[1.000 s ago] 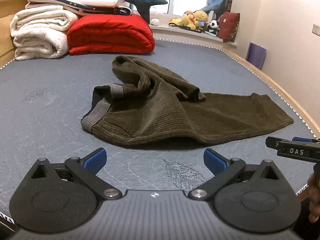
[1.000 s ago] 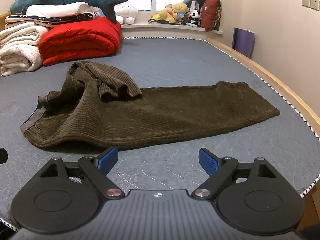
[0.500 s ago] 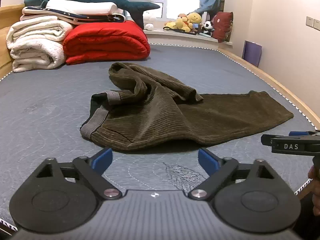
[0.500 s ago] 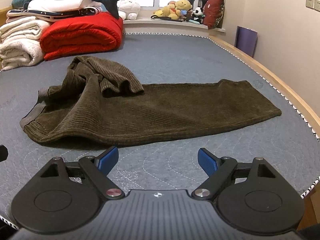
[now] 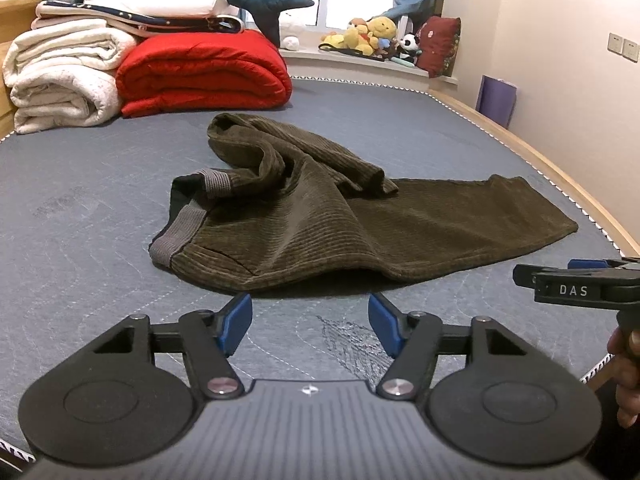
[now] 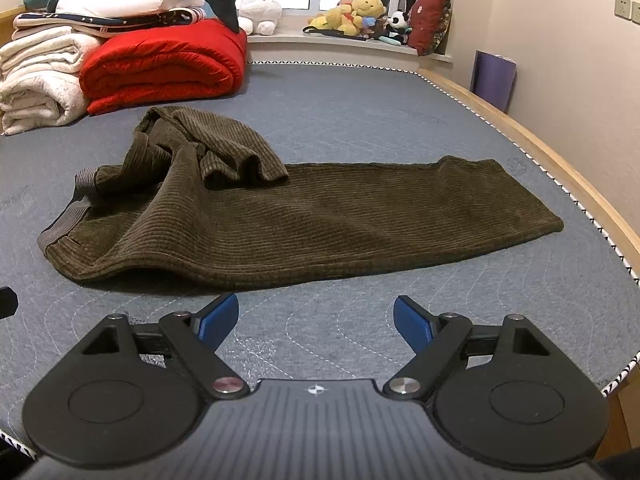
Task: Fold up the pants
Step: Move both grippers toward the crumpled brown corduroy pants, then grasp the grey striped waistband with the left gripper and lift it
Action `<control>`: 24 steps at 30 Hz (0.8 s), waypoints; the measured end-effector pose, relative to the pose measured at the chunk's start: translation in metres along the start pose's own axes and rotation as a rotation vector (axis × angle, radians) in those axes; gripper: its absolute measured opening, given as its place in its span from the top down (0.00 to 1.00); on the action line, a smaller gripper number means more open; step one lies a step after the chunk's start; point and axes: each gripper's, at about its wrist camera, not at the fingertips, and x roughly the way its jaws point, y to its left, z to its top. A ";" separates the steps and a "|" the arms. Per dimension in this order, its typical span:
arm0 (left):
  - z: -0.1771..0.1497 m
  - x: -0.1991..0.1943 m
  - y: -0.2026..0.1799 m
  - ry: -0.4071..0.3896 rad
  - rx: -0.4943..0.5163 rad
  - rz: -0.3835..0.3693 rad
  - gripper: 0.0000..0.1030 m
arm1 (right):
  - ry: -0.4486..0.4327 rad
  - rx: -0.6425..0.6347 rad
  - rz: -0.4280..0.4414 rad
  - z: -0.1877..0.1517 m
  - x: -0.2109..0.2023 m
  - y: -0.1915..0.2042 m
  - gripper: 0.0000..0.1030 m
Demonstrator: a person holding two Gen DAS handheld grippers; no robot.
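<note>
Here the pants (image 5: 340, 224) lie on the bed (image 5: 80, 216), one leg flat toward the right, the other bunched over the waistband (image 5: 176, 232). My left fingers (image 5: 310, 322) and right fingers (image 6: 316, 320) are spread and empty, just short of the near edge. I judge the bunched leg needs pulling straight first, gripped at its hem.

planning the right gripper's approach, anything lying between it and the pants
Nothing: in the right wrist view only bare grey mattress separates the open right gripper from the near edge of the pants.
</note>
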 end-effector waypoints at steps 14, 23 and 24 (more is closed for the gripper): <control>-0.001 0.003 -0.002 0.017 0.003 -0.049 0.58 | -0.003 0.002 0.004 0.000 0.000 0.000 0.26; -0.003 0.002 -0.007 0.012 0.017 -0.066 0.70 | 0.001 -0.001 0.011 0.001 0.000 0.000 0.34; -0.003 0.002 -0.008 0.011 0.018 -0.068 0.71 | 0.002 -0.001 0.011 0.001 0.000 0.000 0.34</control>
